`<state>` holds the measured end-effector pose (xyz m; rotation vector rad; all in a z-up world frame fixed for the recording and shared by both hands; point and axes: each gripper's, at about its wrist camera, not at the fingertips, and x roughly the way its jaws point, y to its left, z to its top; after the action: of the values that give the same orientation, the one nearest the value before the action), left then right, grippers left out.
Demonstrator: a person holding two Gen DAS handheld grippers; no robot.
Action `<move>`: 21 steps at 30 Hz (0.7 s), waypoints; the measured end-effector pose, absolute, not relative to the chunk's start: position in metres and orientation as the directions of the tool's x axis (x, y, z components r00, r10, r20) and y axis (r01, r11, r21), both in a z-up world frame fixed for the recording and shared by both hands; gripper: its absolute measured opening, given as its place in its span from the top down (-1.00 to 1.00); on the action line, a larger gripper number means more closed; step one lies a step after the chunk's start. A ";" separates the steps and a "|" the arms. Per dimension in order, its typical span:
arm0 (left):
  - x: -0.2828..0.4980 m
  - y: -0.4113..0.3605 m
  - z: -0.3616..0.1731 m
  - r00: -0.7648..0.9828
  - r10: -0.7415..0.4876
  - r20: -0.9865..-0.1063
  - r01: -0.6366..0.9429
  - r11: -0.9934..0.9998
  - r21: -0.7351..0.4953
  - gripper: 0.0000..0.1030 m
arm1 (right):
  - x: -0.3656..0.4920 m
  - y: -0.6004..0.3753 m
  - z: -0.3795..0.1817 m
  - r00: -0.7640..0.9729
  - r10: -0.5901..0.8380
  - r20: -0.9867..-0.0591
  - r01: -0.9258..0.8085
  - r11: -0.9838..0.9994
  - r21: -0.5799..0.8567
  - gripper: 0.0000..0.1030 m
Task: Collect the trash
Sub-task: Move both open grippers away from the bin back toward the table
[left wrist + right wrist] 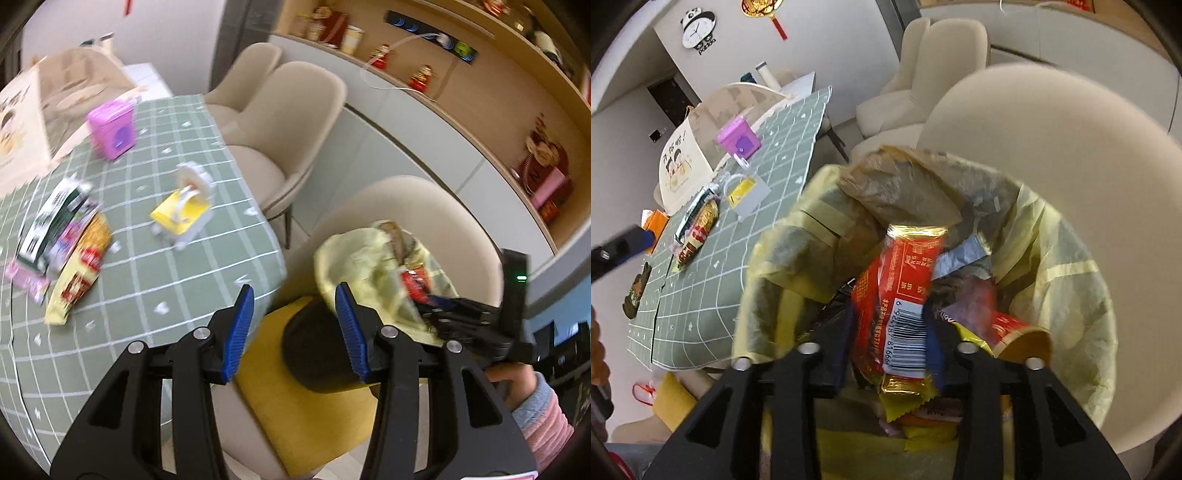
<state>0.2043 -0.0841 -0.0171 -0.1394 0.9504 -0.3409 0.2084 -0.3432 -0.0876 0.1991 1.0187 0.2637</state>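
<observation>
One red wrapper hangs between the right gripper fingers, seemingly loosened over the bin bag: light, crinkly, slippery; pinch flat mid-body. Left gripper fingers gape empty.

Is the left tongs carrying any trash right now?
No. In the left wrist view the left tongs stand open with nothing between the blue pads, above the table edge and the chair.

The left gripper is pointing steeply down beside the bin, its blue-padded jaws standing apart and gripping nothing. The right gripper is tilting down over the bin, jaws parted with a red wrapper hanging between them. A hand in a pink sleeve is holding it.
</observation>
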 end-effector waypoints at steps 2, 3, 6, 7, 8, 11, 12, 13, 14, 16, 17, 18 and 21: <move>0.203 -0.072 -0.021 0.534 -0.338 -0.775 0.192 0.941 -0.278 0.15 | 0.203 -0.345 -0.077 0.527 0.278 -0.803 -0.125 0.960 0.251 0.18; 0.202 -0.065 -0.023 0.537 -0.332 -0.776 0.172 0.943 -0.284 0.15 | 0.200 -0.347 -0.072 0.539 0.268 -0.798 -0.125 0.963 0.239 0.12; 0.199 -0.046 -0.030 0.546 -0.309 -0.779 0.136 0.950 -0.282 0.15 | 0.191 -0.344 -0.055 0.579 0.224 -0.784 -0.123 0.974 0.188 0.10; 0.198 -0.040 -0.032 0.545 -0.305 -0.781 0.128 0.951 -0.282 0.15 | 0.188 -0.342 -0.049 0.595 0.207 -0.776 -0.119 0.978 0.170 0.10; 0.198 -0.034 -0.033 0.545 -0.302 -0.782 0.119 0.951 -0.285 0.15 | 0.186 -0.341 -0.044 0.606 0.198 -0.770 -0.115 0.980 0.162 0.10; 0.198 -0.011 -0.039 0.544 -0.287 -0.789 0.087 0.954 -0.287 0.16 | 0.182 -0.333 -0.029 0.640 0.204 -0.740 -0.099 0.978 0.184 0.10; 0.198 -0.006 -0.040 0.546 -0.283 -0.789 0.080 0.955 -0.287 0.16 | 0.182 -0.331 -0.025 0.648 0.213 -0.732 -0.099 0.976 0.196 0.10; 0.197 0.003 -0.041 0.551 -0.277 -0.787 0.070 0.955 -0.287 0.16 | 0.182 -0.325 -0.019 0.661 0.223 -0.717 -0.102 0.973 0.209 0.10; 0.197 0.012 -0.042 0.557 -0.270 -0.785 0.060 0.956 -0.286 0.15 | 0.182 -0.321 -0.015 0.672 0.229 -0.705 -0.106 0.971 0.214 0.10; 0.196 0.033 -0.044 0.567 -0.253 -0.784 0.032 0.958 -0.286 0.16 | 0.183 -0.302 -0.005 0.695 0.238 -0.679 -0.119 0.969 0.218 0.09; 0.196 0.044 -0.045 0.570 -0.251 -0.783 0.019 0.956 -0.292 0.16 | 0.185 -0.293 -0.002 0.701 0.242 -0.671 -0.125 0.968 0.219 0.07; 0.197 0.058 -0.046 0.573 -0.247 -0.782 0.000 0.953 -0.301 0.15 | 0.186 -0.285 0.001 0.705 0.249 -0.664 -0.134 0.966 0.220 -0.04; 0.200 0.095 -0.048 0.585 -0.223 -0.779 -0.049 0.950 -0.309 0.16 | 0.196 -0.249 0.006 0.712 0.265 -0.650 -0.174 0.964 0.202 -0.09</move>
<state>0.2004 0.0954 -0.0480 -0.3142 0.9442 -0.1034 0.1960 -0.2492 0.0060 0.1296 0.7389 0.2445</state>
